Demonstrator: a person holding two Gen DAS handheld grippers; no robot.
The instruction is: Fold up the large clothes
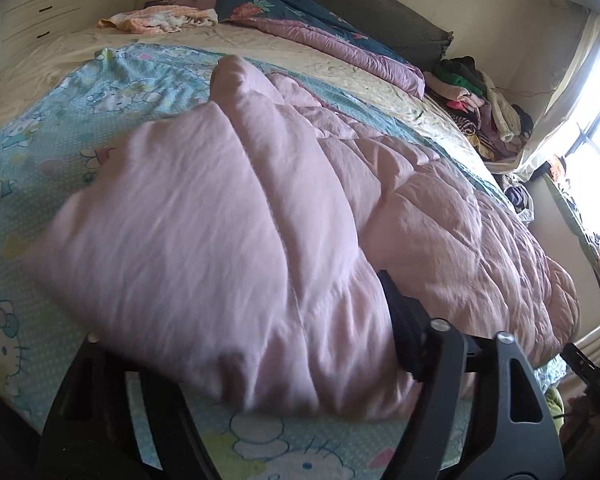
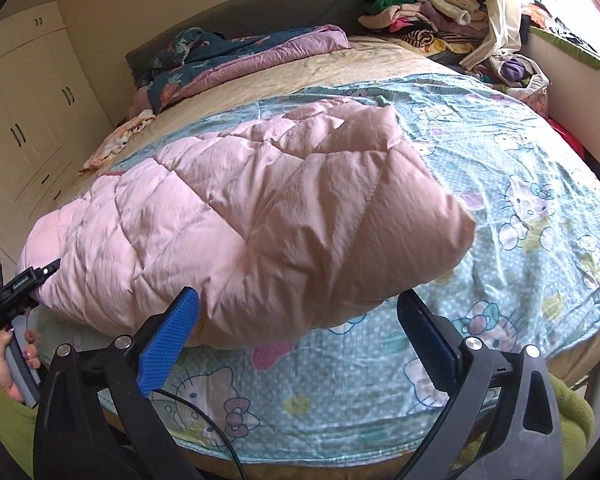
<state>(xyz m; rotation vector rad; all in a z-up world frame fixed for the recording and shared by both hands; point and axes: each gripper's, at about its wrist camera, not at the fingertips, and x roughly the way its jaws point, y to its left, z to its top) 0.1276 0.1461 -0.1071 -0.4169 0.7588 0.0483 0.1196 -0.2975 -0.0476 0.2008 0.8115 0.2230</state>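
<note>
**Pink jacket folded over, both grips let go**

My right gripper (image 2: 296,320) stands wide, its blue ribbed pad (image 2: 168,340) on the left and the dark pad on the right flanking the near edge of the puffy pink quilted jacket (image 2: 260,216) without pressing it; my left gripper (image 1: 256,364) is partly buried under the same fabric, one dark finger (image 1: 404,332) showing against the cloth, and its jaws look parted rather than clamped; in the right view I see my left hand (image 2: 8,364) on that tool's handle at the near left.

The jacket lies doubled in a thick bundle across the near half of the bed, on the pale blue cartoon-cat sheet (image 2: 520,184); I judge one fold is done, with perhaps a further fold and smoothing left.

Counted: one pink jacket in work; two grippers; one floral quilt (image 2: 236,56) bunched at the far headboard; one heap of mixed clothes (image 2: 420,16) at the far right, too jumbled to count; one small peach cloth (image 2: 116,140) far left.
</note>
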